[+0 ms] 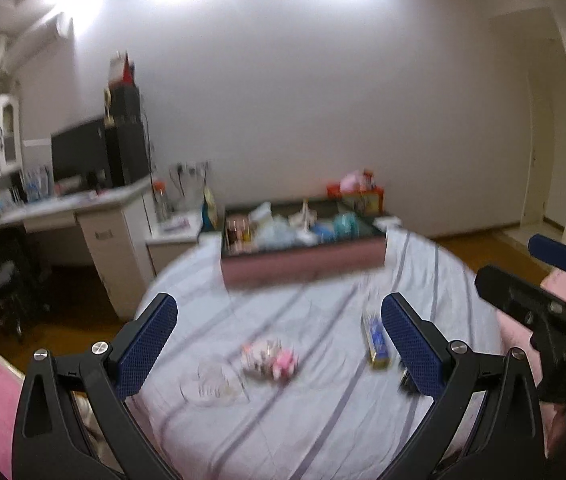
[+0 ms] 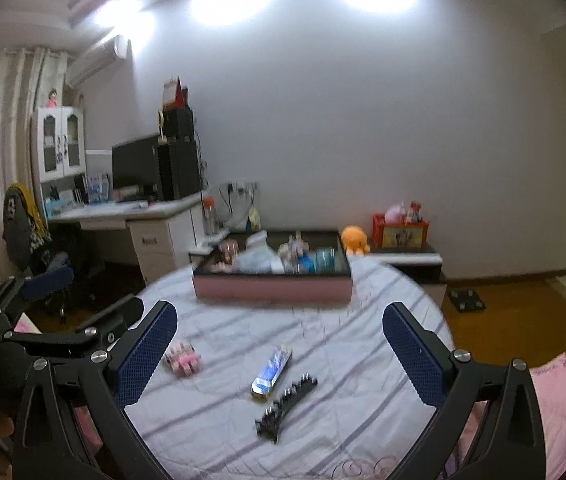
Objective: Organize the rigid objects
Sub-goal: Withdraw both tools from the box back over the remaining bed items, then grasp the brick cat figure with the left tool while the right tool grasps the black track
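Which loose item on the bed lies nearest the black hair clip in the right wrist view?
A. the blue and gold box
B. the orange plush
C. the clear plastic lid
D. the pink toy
A: the blue and gold box lies right beside the black hair clip, while the pink toy sits farther left.

On the bed (image 2: 323, 360) before me, the box (image 2: 271, 290) sits at the far edge, and nearer than it lie, left to right, the small pack (image 2: 183, 358), the long carton (image 2: 271, 370) and the hair clip (image 2: 287, 406) just beside it.
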`<state>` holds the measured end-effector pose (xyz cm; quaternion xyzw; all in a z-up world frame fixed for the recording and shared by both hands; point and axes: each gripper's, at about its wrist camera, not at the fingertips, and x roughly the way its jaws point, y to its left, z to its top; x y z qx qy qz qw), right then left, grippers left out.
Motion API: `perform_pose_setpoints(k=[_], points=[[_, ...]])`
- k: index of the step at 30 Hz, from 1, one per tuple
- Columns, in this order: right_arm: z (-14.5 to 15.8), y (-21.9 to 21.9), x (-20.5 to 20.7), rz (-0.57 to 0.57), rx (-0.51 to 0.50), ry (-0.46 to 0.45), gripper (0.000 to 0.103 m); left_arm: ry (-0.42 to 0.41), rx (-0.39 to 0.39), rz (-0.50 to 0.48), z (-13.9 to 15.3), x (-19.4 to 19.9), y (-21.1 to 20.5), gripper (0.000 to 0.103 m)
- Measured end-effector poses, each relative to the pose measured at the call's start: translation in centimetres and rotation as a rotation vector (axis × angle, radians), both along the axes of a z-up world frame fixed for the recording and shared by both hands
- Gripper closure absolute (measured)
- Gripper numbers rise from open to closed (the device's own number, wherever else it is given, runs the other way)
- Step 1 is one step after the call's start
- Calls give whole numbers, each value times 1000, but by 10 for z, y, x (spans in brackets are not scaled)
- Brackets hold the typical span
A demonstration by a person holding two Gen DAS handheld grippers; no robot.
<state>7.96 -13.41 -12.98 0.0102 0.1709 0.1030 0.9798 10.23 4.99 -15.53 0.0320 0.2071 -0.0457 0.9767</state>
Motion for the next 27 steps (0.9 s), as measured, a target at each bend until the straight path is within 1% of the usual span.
perform_pose_setpoints(k=[5, 9, 13, 19, 20, 21, 22, 23, 24, 25, 27], points=[[-47, 1, 21, -6, 0, 143, 0, 120, -4, 25, -45, 16, 8, 0], [-81, -5, 34, -38, -7, 242, 0, 182, -2, 45, -66, 27, 13, 0], [-101, -4, 40, -30, 4, 301, 0, 223, -12, 53, -79, 36, 18, 0], [-122, 4, 61, -8, -23, 355, 1, 259, 1, 51, -88, 47, 19, 0], [-124, 4, 64, -9, -34, 355, 7, 265, 1, 50, -89, 49, 19, 0], [-124, 3, 66, -13, -50, 356, 16, 277, 2, 50, -91, 53, 19, 0], [-124, 2, 68, -15, -59, 357, 22, 282, 2, 51, -92, 55, 20, 0], [-123, -1, 70, -21, -68, 357, 38, 291, 1, 54, -94, 57, 20, 0], [-122, -4, 72, -30, -80, 357, 51, 303, -4, 52, -96, 62, 20, 0], [-121, -7, 74, -32, -85, 358, 55, 308, -7, 53, -97, 65, 19, 0], [-120, -16, 80, -28, -78, 367, 71, 325, -13, 51, -100, 72, 18, 0]])
